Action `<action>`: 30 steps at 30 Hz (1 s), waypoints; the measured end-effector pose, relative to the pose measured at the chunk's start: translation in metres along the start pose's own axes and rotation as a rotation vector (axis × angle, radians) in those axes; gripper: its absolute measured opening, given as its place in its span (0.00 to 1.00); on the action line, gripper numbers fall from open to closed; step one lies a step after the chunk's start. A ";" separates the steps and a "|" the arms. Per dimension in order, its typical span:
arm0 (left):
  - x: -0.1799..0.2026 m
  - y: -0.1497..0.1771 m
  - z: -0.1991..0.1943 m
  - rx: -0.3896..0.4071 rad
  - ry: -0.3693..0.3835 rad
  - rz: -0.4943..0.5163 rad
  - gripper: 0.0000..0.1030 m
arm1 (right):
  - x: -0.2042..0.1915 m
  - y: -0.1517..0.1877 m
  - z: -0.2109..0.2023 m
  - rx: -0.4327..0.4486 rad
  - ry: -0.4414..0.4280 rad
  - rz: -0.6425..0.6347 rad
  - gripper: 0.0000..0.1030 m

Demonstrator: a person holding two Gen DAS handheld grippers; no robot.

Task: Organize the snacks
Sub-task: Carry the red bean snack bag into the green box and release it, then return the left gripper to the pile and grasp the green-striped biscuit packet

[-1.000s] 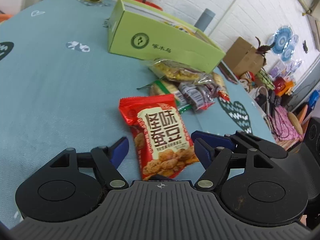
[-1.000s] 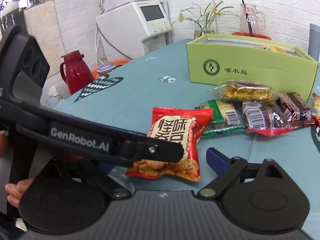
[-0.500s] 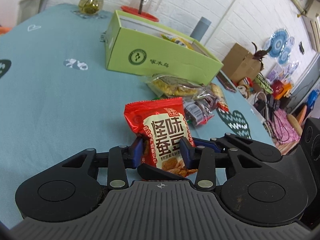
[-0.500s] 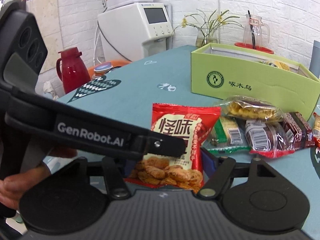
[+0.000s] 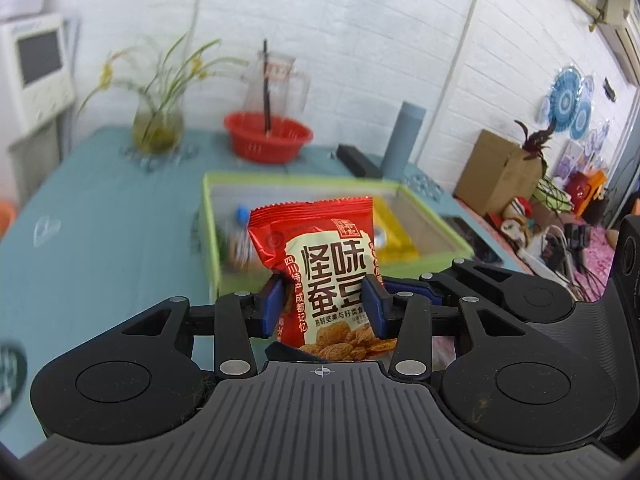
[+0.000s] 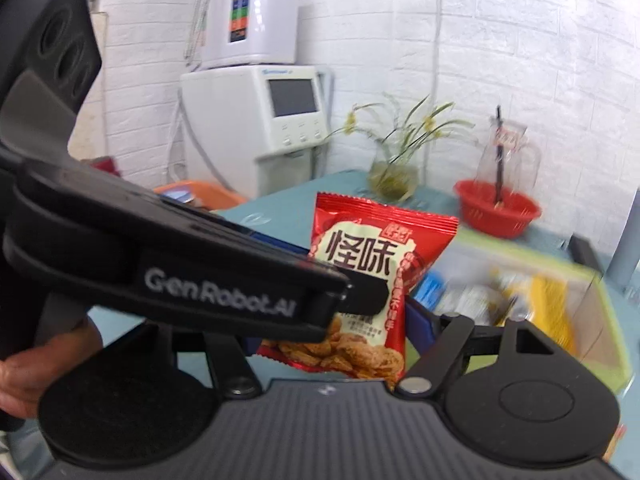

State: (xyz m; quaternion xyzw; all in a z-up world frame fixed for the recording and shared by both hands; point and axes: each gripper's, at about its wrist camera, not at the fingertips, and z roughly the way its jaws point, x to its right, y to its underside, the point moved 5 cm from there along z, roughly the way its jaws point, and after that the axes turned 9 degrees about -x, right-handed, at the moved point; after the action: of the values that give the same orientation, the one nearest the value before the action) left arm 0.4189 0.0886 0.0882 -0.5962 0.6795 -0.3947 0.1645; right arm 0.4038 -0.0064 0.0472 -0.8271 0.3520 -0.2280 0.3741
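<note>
Our left fingers (image 5: 273, 303) are pinching the red packet (image 5: 326, 268) from both sides, the blue pads pressing into its lower half, so we are holding it upright and clear of the table (image 5: 100, 232). Seen from the left gripper (image 5: 324, 306), the packet is standing in front of the open green box (image 5: 208, 216), whose inside is blurred; we are making out a yellow packet (image 5: 394, 236) in it to the right and some other wrappers to the left that are too smeared to name. Behind the box a red basket (image 5: 268, 138) with a glass jug (image 5: 278, 80), a vase (image 5: 158, 120) of green stems and a grey cylinder (image 5: 404, 136) are standing on the far part of the table. From the right wrist view we are looking past the left gripper's black body, which is crossing the picture from the left and covering the middle of the packet (image 6: 372, 256). Only one blue pad of the right gripper (image 6: 340, 336) is showing, just beside the packet's right edge; the other side is hidden, so we cannot tell whether those fingers are spread or pressed together. The box (image 6: 600, 320) is lying to the right there, also blurred.
</note>
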 end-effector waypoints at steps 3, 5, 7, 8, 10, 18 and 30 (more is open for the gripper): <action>-0.006 -0.039 0.037 -0.022 0.003 0.021 0.22 | 0.034 -0.022 0.026 -0.024 0.016 0.023 0.76; -0.011 -0.054 0.066 -0.067 -0.005 0.021 0.21 | 0.051 -0.027 0.046 -0.064 0.016 0.045 0.76; -0.016 -0.061 0.093 -0.112 -0.022 0.024 0.21 | 0.060 -0.025 0.063 -0.111 0.030 0.028 0.77; -0.018 -0.062 0.105 -0.133 -0.029 0.027 0.21 | 0.063 -0.024 0.072 -0.135 0.032 0.021 0.78; -0.023 -0.059 0.127 -0.179 -0.037 0.024 0.21 | 0.068 -0.020 0.085 -0.178 0.013 0.024 0.85; -0.024 -0.058 0.090 -0.066 0.020 -0.031 0.68 | 0.078 -0.006 0.049 -0.091 -0.060 0.138 0.91; -0.004 0.048 0.005 -0.031 0.004 -0.007 0.85 | 0.007 0.099 -0.055 -0.050 -0.090 0.261 0.91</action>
State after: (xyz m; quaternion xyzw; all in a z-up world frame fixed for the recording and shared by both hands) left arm 0.3903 0.0898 0.0485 -0.6003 0.6836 -0.3860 0.1526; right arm 0.3327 -0.0837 0.0046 -0.7928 0.4452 -0.1312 0.3951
